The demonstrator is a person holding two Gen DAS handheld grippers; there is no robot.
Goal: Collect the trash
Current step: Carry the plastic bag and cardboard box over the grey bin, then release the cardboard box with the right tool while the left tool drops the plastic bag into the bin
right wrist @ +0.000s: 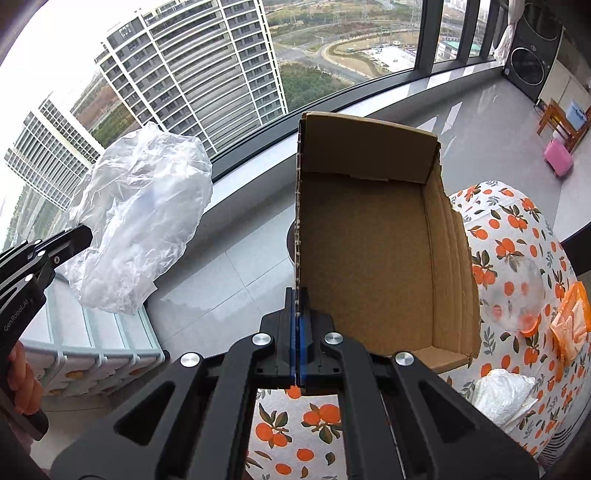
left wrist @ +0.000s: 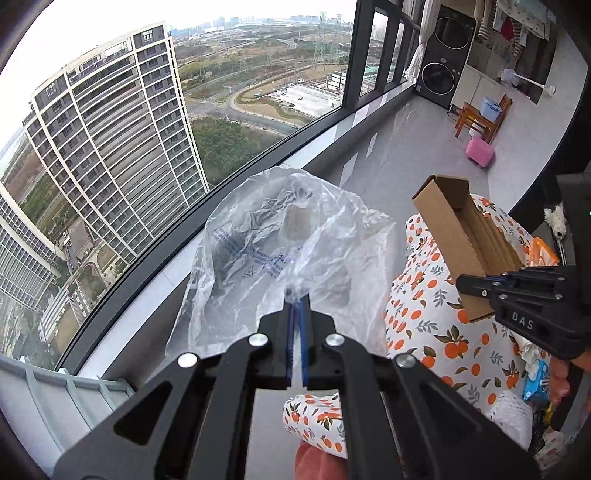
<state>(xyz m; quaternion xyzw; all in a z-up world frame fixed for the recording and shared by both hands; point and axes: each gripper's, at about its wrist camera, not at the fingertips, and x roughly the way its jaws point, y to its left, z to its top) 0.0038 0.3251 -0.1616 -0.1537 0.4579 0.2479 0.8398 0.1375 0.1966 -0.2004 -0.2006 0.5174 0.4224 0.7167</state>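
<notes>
Looking like a home: an enclosed balcony high in an apartment tower. Showing floor-to-ceiling windows (left wrist: 184, 129) facing a neighbouring high-rise (left wrist: 110, 155), stacked front-loading washer and dryer (left wrist: 445, 55) standing at the far end, laundry (left wrist: 509, 22) hanging overhead, a small wooden chair (left wrist: 484, 118) and pink stool (left wrist: 479, 151) sitting on grey tile floor (right wrist: 480, 122).

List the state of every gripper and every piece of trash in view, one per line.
left gripper: shut on the clear plastic bag
right gripper: shut on the cardboard box
clear plastic bag: crumpled, held in the air
cardboard box: open, empty, held by one wall
white wrapper: lying on the orange-print cloth
</notes>
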